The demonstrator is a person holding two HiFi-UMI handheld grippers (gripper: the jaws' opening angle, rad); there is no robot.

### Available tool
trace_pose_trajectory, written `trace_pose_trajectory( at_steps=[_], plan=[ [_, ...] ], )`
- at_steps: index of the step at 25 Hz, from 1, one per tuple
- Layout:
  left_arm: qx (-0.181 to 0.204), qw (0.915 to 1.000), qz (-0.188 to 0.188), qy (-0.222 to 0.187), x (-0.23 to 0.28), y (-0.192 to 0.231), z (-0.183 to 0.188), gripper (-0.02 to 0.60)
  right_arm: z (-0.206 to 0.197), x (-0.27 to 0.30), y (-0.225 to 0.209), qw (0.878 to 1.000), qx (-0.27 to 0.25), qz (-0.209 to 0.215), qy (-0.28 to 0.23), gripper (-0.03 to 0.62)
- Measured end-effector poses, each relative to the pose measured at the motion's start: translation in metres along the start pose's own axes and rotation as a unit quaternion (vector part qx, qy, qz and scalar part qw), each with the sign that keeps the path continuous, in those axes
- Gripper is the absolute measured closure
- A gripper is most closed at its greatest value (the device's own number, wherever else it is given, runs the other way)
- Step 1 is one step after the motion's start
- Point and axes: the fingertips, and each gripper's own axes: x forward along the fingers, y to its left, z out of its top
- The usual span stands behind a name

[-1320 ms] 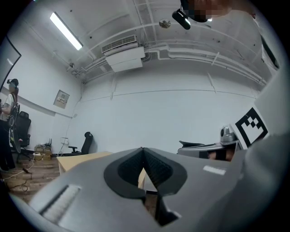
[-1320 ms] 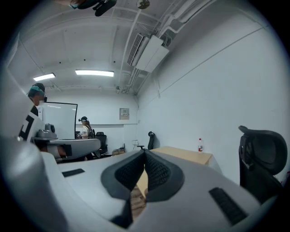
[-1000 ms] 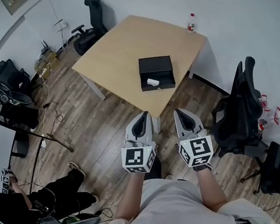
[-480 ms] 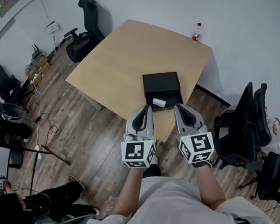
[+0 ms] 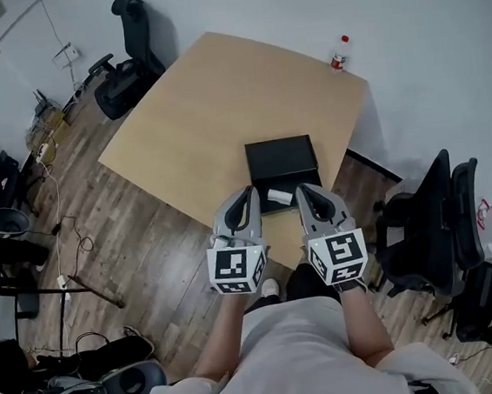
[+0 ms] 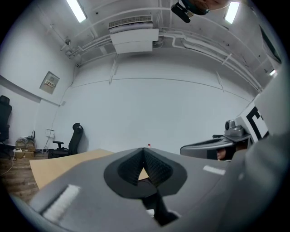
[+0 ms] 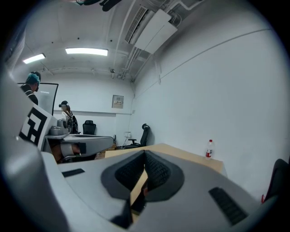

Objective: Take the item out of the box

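Note:
An open black box (image 5: 281,160) lies near the front corner of a light wooden table (image 5: 202,109). A small white item (image 5: 278,196) rests in the box's near part. Both grippers point level at the table's near edge and flank the white item. My left gripper (image 5: 247,192) is shut with nothing between its pads, its tips beside the box's near left corner. My right gripper (image 5: 305,192) is also shut and empty, just right of the item. In the left gripper view the pads (image 6: 154,165) meet at the tip; the box is hidden there.
A plastic bottle (image 5: 337,53) with a red cap stands at the table's far right corner. Black office chairs stand to the right (image 5: 424,225) and at the far left (image 5: 121,43). Cables and equipment (image 5: 21,215) lie on the wooden floor at left.
The person has walked up to the table. Both grippers moved forward together and now reach the box's near end; before, they hung over the floor. Both jaws stayed shut.

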Motion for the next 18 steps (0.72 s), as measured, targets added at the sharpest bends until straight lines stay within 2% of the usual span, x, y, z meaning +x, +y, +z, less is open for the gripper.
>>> trace_pose_trajectory(
  at_steps=[5,9,15,18],
  plan=[
    [0.000,0.9997,-0.007,0.023,0.036,0.004,-0.017,0.574,-0.030,0.034,-0.021,0.998,0.002,0.030,0.049,0.582],
    [-0.016,0.9990,0.000,0.042,0.067,0.015,-0.036,0.574,-0.057,0.067,-0.035,0.995,-0.016,0.057,0.083,0.582],
    [-0.028,0.9969,0.015,0.072,0.100,0.030,-0.062,0.574,-0.095,0.107,-0.040,0.981,-0.048,0.122,0.141,0.582],
    [-0.042,0.9966,0.018,0.068,0.112,0.039,-0.069,0.575,-0.119,0.120,-0.041,0.973,-0.058,0.141,0.172,0.582]
  ],
)
